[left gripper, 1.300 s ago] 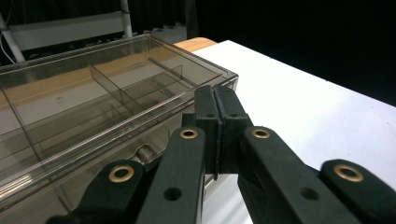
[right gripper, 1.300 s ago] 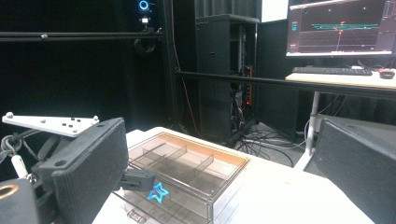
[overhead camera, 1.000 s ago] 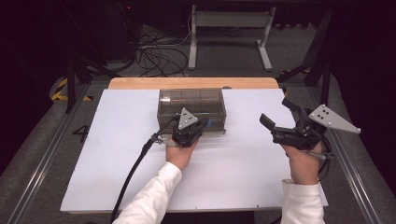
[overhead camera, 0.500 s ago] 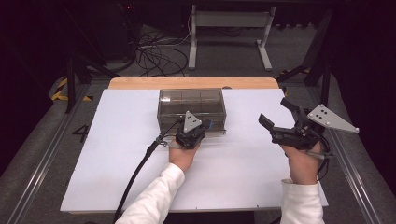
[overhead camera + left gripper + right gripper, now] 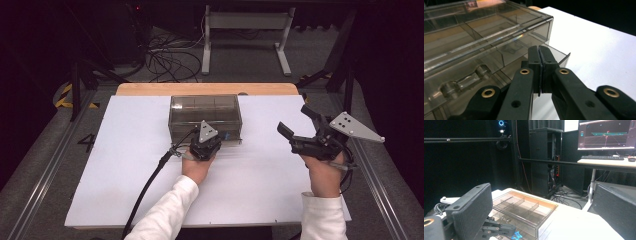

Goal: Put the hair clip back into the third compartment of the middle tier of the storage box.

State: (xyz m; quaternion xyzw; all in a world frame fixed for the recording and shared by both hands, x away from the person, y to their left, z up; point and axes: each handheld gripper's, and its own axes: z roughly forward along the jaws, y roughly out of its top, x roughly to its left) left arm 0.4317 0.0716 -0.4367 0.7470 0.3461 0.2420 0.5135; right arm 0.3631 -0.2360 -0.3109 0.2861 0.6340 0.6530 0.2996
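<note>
We see the clear box (image 5: 205, 116) in the middle of the white table (image 5: 125, 165). Our left gripper (image 5: 206, 141) is clenched at its front drawer (image 5: 554, 56). Our right gripper (image 5: 295, 131) gapes wide, holding nothing.

The left gripper (image 5: 212, 140), its jaws closed together at the front of the smoky clear plastic compartment box (image 5: 205, 110), has drifted slightly right and toward the person along that front. In the left gripper view, the box's small lower drawer (image 5: 559, 56) stands partly pulled out.
</note>
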